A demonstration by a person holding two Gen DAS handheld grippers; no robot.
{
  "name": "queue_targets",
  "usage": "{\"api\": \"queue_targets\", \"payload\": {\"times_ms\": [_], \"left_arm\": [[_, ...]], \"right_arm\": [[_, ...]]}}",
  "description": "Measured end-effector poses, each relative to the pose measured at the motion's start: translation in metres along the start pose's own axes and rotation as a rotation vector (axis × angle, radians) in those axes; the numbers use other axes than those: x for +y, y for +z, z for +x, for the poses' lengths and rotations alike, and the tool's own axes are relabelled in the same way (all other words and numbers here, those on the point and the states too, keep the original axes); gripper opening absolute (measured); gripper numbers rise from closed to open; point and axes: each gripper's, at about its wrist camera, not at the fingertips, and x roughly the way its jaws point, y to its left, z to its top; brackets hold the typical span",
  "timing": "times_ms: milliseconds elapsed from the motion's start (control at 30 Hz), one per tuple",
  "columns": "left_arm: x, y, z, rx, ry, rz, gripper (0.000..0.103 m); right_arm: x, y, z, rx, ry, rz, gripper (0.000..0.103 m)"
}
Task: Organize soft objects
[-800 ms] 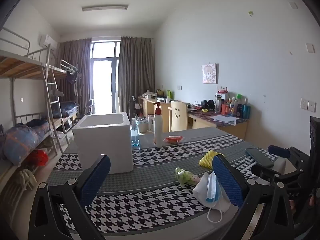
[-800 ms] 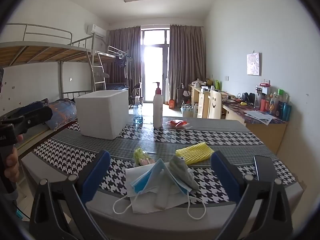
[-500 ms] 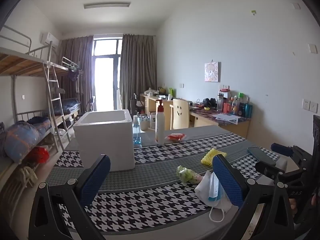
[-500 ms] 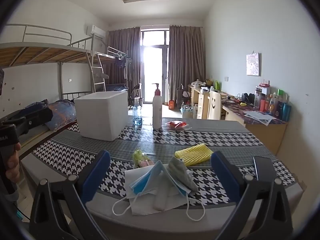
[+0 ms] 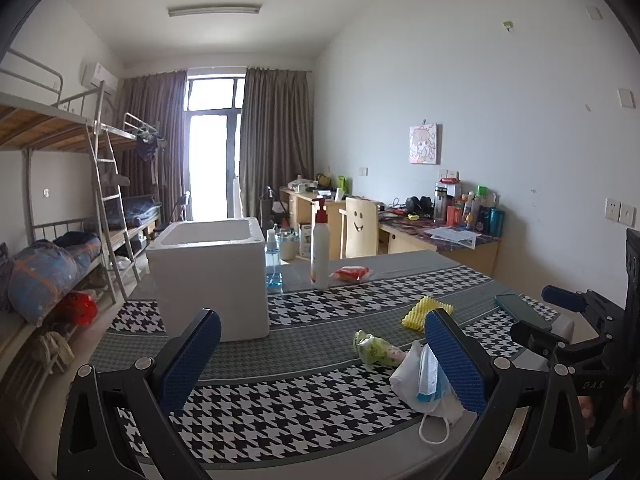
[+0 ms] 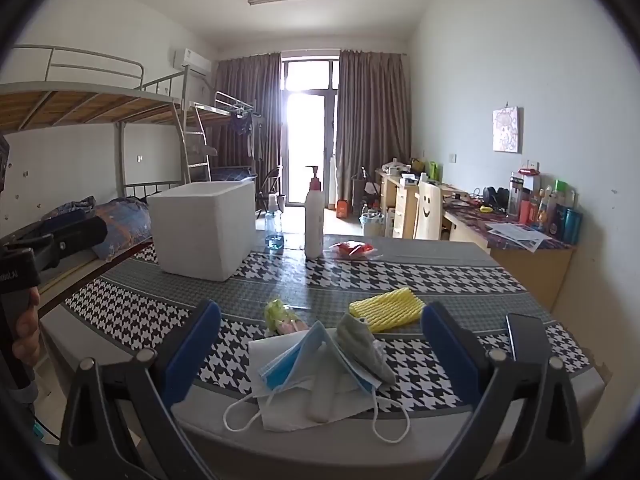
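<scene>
Left wrist view: left tongs (image 5: 322,354) spread wide, nothing between the blue pads (image 5: 454,358). Lettering "D.A.S" is just legible on the black body of the right tongs (image 5: 568,322), which sit off to the right. White foam box (image 5: 210,276) stands beyond the left pad, open-topped; its inside shows only white, contents cannot be told. Pump bottle (image 5: 320,254) and small spray bottle (image 5: 273,258) of blue liquid stand farther back; labels unreadable. Blue face mask (image 5: 428,372) on a white tissue (image 5: 406,380) lies touching the inner side of the right pad; green wrapped bundle (image 5: 374,350) just ahead of it, yellow foam net (image 5: 424,312) farther ahead.

Right wrist view: right tongs (image 6: 320,342) also wide apart, holding nothing. Between the pads, at the table's (image 6: 440,272) near edge: face mask (image 6: 300,354), grey sock (image 6: 362,346) beside it, tissue (image 6: 280,404) under both. Green bundle (image 6: 280,314) and yellow net (image 6: 386,308) just beyond. Dark phone (image 6: 524,338) outside the right pad. Foam box (image 6: 202,230) far left ahead. Partial white lettering on the left tongs (image 6: 60,236), unreadable.
</scene>
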Motion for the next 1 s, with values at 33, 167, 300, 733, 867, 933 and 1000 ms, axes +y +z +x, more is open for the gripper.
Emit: {"api": "queue_targets", "payload": {"times_ms": [33, 167, 300, 733, 867, 933, 1000], "left_arm": [[-0.0005, 0.0002, 0.0003, -0.001, 0.002, -0.002, 0.102], [0.0002, -0.0007, 0.0000, -0.004, 0.005, -0.007, 0.102], [0.0003, -0.0014, 0.0012, 0.002, 0.001, -0.007, 0.102], [-0.0020, -0.0024, 0.0046, 0.014, -0.006, -0.004, 0.102], [-0.0007, -0.0020, 0.0055, 0.015, -0.006, -0.008, 0.102], [0.0002, -0.0021, 0.0056, 0.009, 0.001, -0.013, 0.102], [0.0005, -0.0019, 0.0062, 0.008, 0.003, -0.010, 0.102]], "right_arm": [[-0.0004, 0.0000, 0.0002, 0.001, -0.001, 0.001, 0.102], [-0.0001, 0.0000, 0.0001, 0.000, -0.002, -0.001, 0.102], [-0.0014, -0.0002, -0.0001, 0.001, -0.003, 0.001, 0.102], [-0.0014, 0.0002, 0.0018, 0.007, -0.006, -0.001, 0.102], [-0.0015, 0.0001, 0.0022, 0.008, -0.007, -0.002, 0.102], [-0.0018, 0.0006, 0.0027, 0.008, -0.013, 0.000, 0.102], [-0.0031, 0.0012, 0.0030, 0.008, -0.012, 0.004, 0.102]]}}
